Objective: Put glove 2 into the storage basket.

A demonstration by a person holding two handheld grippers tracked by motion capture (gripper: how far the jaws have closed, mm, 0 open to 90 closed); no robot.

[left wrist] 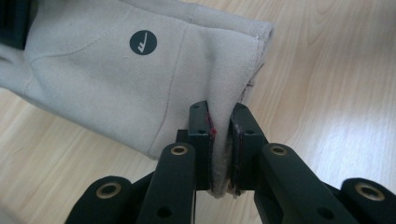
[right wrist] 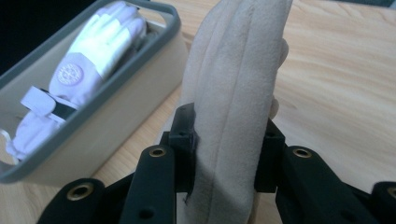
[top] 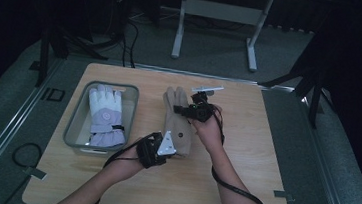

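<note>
**Both grippers clamped on the tan glove, mid-table**

Near edge: the person's forearms came in from the bottom of the high view. Left gripper (top: 163,148) sat nearest, jaws pinched together on the cuff end of the tan glove (top: 179,124). In the left gripper view the pads squeezed a thin fold of cuff fabric (left wrist: 223,154), nearly touching each other; a round dark logo patch (left wrist: 143,42) showed on the glove body beyond.

Further out: right gripper (top: 188,110) was clamped across the glove's finger end. In the right gripper view the jaws stood wider, pressing either side of the bunched fingers (right wrist: 233,116), which stood upright between them.

The glove ran between the two grippers, above the wooden table (top: 244,153) around its middle; whether any part touched the surface, could not tell.

To the left, well apart from the glove: grey tray (top: 74,122) holding a white-and-lilac glove (top: 105,115), lying flat, fingers pointing away from the person.

Beyond the table: a white desk frame (top: 217,15) on the floor.
</note>
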